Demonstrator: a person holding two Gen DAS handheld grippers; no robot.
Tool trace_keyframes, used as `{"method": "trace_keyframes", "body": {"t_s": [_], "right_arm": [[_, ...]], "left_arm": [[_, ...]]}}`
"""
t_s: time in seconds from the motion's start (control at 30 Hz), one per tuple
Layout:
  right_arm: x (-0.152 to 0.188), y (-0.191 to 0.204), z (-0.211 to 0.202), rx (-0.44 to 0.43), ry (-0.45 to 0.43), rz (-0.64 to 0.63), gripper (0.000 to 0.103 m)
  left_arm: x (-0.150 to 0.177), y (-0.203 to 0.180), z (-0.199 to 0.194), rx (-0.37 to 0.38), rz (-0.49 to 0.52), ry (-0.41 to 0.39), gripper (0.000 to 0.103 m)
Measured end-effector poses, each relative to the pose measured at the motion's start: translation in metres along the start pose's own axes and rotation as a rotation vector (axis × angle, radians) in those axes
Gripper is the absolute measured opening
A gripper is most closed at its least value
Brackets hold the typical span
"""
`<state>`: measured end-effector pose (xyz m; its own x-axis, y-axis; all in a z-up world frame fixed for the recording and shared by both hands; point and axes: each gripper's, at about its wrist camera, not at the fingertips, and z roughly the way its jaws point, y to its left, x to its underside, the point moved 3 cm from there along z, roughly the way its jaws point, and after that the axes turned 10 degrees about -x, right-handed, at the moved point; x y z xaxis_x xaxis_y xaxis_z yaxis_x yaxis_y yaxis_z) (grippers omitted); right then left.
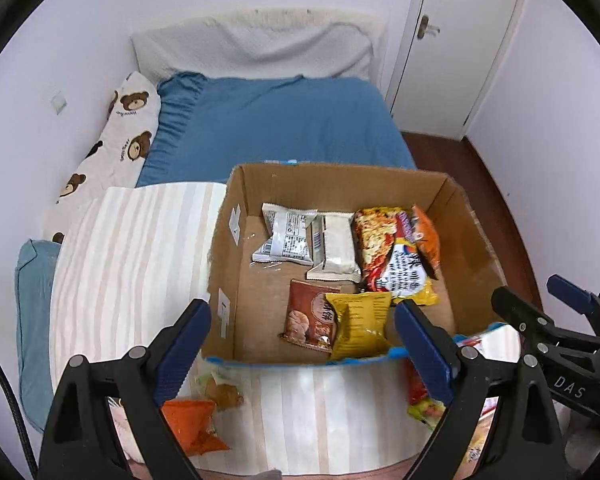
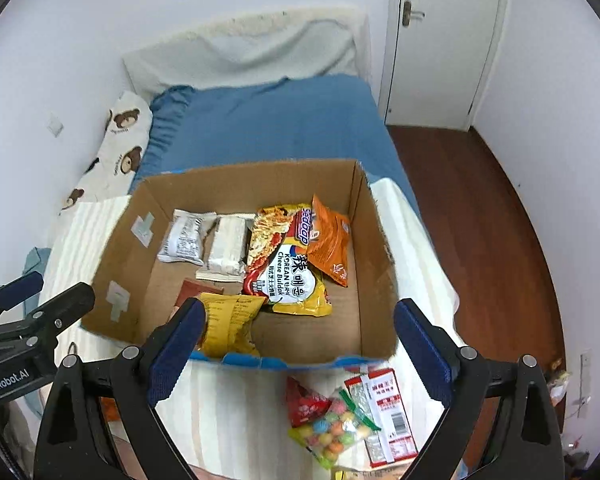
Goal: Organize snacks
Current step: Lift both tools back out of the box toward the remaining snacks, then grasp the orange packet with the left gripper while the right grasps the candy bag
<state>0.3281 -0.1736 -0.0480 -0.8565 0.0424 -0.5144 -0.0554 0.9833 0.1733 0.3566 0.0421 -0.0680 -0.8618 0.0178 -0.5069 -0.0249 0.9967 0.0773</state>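
A: Bedroom, blue bed (image 1: 284, 120), striped blanket (image 1: 132, 248) in the lower half of the frame; your box (image 1: 340, 184) sits on it, top open so you can drop snacks straight in.

B: What's in the box?

A: Two pale packs (image 1: 288, 236) at the back, a noodle bag (image 2: 284, 264) and an orange pack (image 2: 330, 240) to the right, a brown pack (image 1: 306, 316) and a yellow bag (image 1: 360, 324) against the near wall.

B: And your grippers?

A: Your left gripper (image 1: 302, 344) and right gripper (image 2: 296, 344) both hover over the near rim, jaws spread wide, grasping nothing.

B: What's left?

A: Outside the box, an orange bag (image 1: 192, 424) at lower left of the left view; candy (image 2: 332, 432) and a red-white pack (image 2: 388, 412) at the bottom of the right view. I judge the sorting about half done.
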Motion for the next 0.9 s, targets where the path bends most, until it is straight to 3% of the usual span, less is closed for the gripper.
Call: {"method": "trace_keyframes", "body": {"t_s": [0.17, 0.37, 0.53, 0.7, 0.9], "right_arm": [[0.011, 0.01, -0.042, 0.001, -0.066, -0.031, 0.097], [0.027, 0.023, -0.089, -0.062, -0.116, -0.019, 0.097], [0.048, 0.018, -0.109, -0.095, -0.111, 0.019, 0.097], [0.075, -0.017, -0.089, -0.077, -0.028, 0.111, 0.097], [0.122, -0.076, -0.008, -0.088, 0.141, 0.323, 0.097]], "left_arm": [[0.011, 0.005, -0.036, 0.016, -0.013, -0.063, 0.094], [0.021, 0.011, -0.076, 0.044, -0.033, -0.12, 0.094], [0.034, 0.016, -0.089, 0.043, -0.036, -0.134, 0.094], [0.061, 0.022, -0.072, 0.004, -0.03, -0.083, 0.094], [0.101, 0.042, -0.017, -0.081, -0.055, 0.05, 0.094]]}}
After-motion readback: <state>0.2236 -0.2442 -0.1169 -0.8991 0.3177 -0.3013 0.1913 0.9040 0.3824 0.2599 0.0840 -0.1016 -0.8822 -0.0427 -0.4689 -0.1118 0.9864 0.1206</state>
